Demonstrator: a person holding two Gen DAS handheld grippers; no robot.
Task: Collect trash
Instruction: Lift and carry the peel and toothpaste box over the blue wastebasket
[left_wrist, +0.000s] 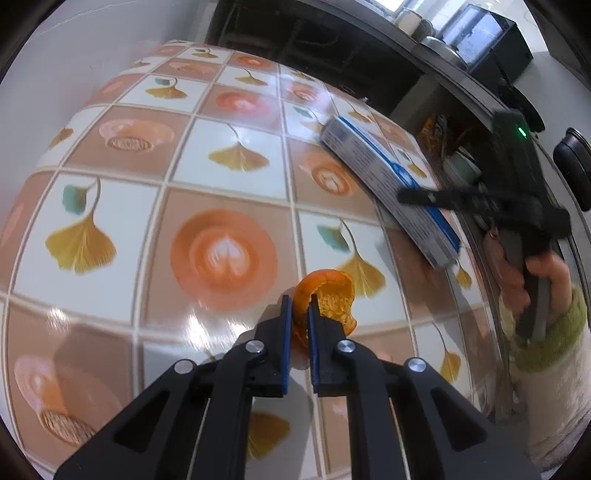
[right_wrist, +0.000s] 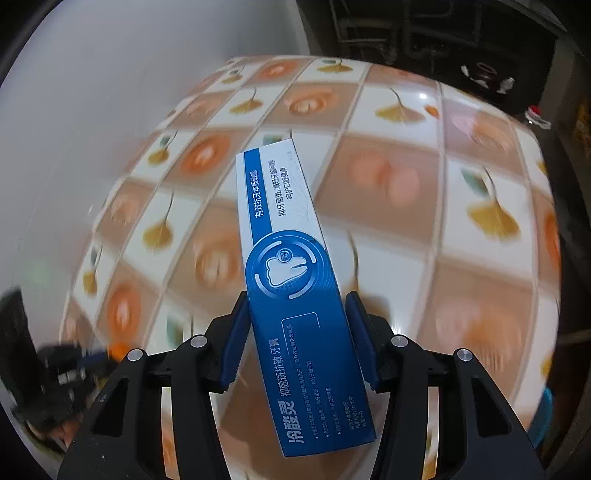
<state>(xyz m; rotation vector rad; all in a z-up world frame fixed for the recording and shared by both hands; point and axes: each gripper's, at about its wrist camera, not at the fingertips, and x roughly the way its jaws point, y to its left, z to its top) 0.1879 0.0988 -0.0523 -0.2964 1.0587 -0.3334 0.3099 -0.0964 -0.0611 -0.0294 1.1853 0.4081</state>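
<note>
Two pieces of trash in hand, none yet binned — that is how we read this moment over the tiled surface (left_wrist: 110, 155). At lower centre of the left wrist view, our left tongs (left_wrist: 300, 310) are pinched nearly together on a curl of orange peel (left_wrist: 328, 295), which stands up between the blue pads just above the patterned cloth. To the right in the same view, a blue-and-white toothpaste box (left_wrist: 388, 177) hangs tilted over the surface's edge, with the right tongs (left_wrist: 424, 197) clamped across it and a hand (left_wrist: 532, 280) in a green-cuffed sleeve (left_wrist: 554, 332) gripping the handle.

The right wrist view shows that grip close up: the box (right_wrist: 295, 280) runs lengthwise up the middle of the frame, a blue pad tight on each long side, the tongs (right_wrist: 295, 325) half spread around it.

What is left, we judge, is the carry and the drop — no bin shows in either view. Dark shelving (left_wrist: 332, 48) with pots (left_wrist: 439, 48) crowds the upper right beyond the surface; a small orange scrap (right_wrist: 431, 110) lies at upper right, possibly more trash.
</note>
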